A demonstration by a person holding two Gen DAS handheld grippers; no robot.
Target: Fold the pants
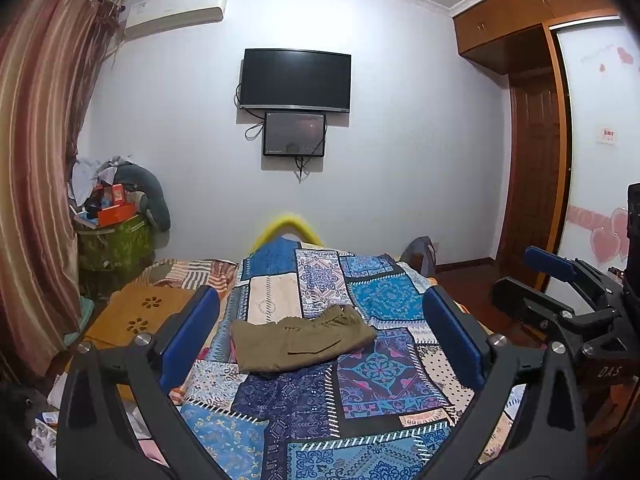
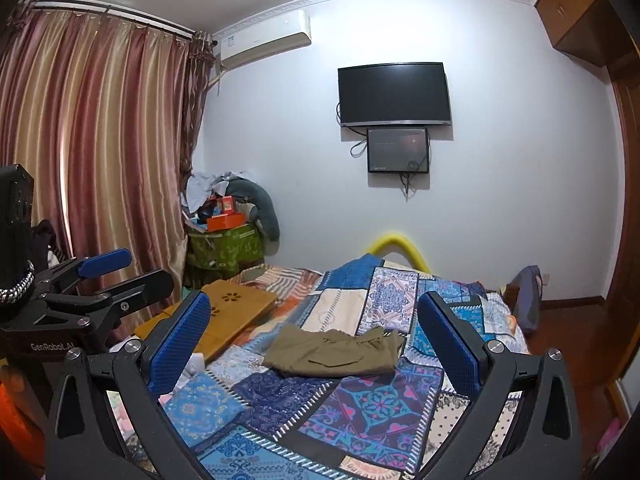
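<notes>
Here, from my left gripper [image 1: 320, 334], jaws spread wide and empty, the olive pants [image 1: 300, 340] lie folded into a soft rectangle on the patchwork quilt [image 1: 360, 400]. My right gripper [image 1: 560, 280] shows "DAS". From the right gripper [image 2: 316, 340], equally wide and empty, my left one reads "GenRobot.AI"; the pants [image 2: 332, 350] lie ahead.

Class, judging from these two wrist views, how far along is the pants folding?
Done: the olive pants lie as a compact folded bundle on the patchwork bedspread. In hand: nothing; the left gripper and right gripper are both open and empty. Left: perhaps only tidying.
</notes>
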